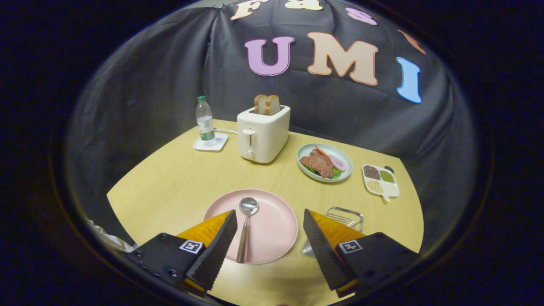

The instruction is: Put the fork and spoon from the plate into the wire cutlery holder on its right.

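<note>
A pink plate (272, 229) lies on the wooden table just ahead of my fingers. A metal spoon (245, 225) rests on its left half, bowl pointing away and handle towards me, close beside the left finger. My gripper (269, 211) is open wide above the plate's near part, with nothing between its fingers. The wire cutlery holder (346, 216) stands right of the plate, partly hidden behind the right finger (323, 246). A small bit of shiny metal (307, 249) shows low beside that finger; I cannot tell what it is.
Beyond the plate stand a white toaster (262, 134) holding two bread slices, a water bottle (205, 119) on a white coaster, a pale green plate of food (325, 162) and a divided white dish of beans (381, 180). The table's edge (414, 204) curves close on the right.
</note>
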The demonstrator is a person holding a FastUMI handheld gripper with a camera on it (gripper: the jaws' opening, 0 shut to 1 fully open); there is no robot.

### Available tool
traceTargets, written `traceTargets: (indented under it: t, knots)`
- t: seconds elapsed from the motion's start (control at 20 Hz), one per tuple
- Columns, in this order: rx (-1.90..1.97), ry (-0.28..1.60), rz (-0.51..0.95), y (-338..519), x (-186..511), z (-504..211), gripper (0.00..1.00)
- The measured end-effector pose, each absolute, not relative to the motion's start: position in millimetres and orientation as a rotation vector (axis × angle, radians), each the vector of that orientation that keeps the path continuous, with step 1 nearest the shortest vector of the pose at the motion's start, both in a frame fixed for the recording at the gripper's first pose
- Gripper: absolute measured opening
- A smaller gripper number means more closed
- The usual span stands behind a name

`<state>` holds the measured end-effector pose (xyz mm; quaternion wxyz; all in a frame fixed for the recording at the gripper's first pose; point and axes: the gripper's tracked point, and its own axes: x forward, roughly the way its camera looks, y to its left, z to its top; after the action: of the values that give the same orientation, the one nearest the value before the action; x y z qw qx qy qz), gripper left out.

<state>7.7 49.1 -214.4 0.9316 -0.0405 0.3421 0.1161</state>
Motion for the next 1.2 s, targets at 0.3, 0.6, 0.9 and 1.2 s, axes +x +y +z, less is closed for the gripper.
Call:
traceTargets:
  t: [0.3, 0.6, 0.9, 1.2]
  knots:
    - [-0.122, 0.705, 0.256, 67.6, -1.5, -252.0, 1.00]
    - [-0.144, 0.786, 0.262, 73.1, -4.8, -296.4, 0.99]
    - [-0.173, 0.871, 0.260, 71.5, -8.4, -330.6, 0.99]
    - [-0.199, 0.914, 0.276, 72.3, -16.3, -340.9, 0.87]
